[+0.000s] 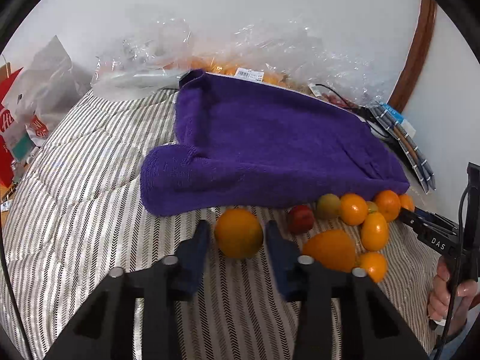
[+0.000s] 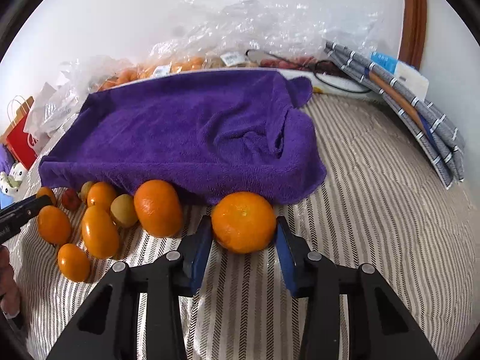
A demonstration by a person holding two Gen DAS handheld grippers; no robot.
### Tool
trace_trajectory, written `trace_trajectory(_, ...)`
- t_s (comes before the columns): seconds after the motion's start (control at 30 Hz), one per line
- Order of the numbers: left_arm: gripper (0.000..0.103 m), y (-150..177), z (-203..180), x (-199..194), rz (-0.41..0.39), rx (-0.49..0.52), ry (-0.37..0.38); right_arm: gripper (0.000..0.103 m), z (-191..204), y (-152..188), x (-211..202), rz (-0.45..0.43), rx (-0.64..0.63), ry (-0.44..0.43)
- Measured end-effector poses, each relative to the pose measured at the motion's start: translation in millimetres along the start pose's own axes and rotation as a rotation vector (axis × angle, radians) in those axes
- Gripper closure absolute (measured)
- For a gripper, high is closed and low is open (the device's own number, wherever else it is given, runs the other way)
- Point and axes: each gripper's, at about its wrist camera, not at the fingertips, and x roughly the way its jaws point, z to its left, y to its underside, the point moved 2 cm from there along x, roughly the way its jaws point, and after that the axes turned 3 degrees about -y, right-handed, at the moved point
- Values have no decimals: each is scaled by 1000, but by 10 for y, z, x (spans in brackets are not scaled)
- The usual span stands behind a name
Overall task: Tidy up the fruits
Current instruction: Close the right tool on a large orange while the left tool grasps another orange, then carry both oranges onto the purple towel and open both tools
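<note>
Loose fruits lie on a striped cloth [image 1: 90, 195] along the front edge of a purple towel [image 1: 264, 150]. My left gripper [image 1: 237, 225] is shut on a large orange [image 1: 239, 237], one blue pad on each side of it. Right of it lie a small red fruit [image 1: 301, 218], a yellow-green fruit [image 1: 328, 206] and several oranges [image 1: 354, 209]. My right gripper [image 2: 244, 220] is shut on a round orange [image 2: 243, 225] at the towel's edge [image 2: 186, 138]. Another orange [image 2: 158, 208] and several smaller fruits [image 2: 100, 231] lie to its left.
Clear plastic bags [image 1: 210, 54] holding more oranges stand behind the towel by the white wall. Grey folded mats [image 2: 420, 114] lean at the right. A red paper bag [image 2: 21, 141] stands far left. A person's hand [image 1: 447, 294] grips the right tool.
</note>
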Motion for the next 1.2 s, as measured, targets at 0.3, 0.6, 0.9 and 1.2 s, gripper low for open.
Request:
trace_trajectory(0.3,71,-1,-28,-171,-82,-8,82,62,-52,-2,-142,-77,29,-75)
trace_trajectory(0.6,71,-9,6,-274,-133,-29,100,62,-45,12,-195,-104,23,-105)
trace_trajectory(0.9,71,-11,42,-325,-172,-50,84,62,-178,27,-282,-155,76,-114)
trace_trajectory(1.2,71,-23,71,-380,-205,-59,58,62,-234,56,-326,-181,95,-104)
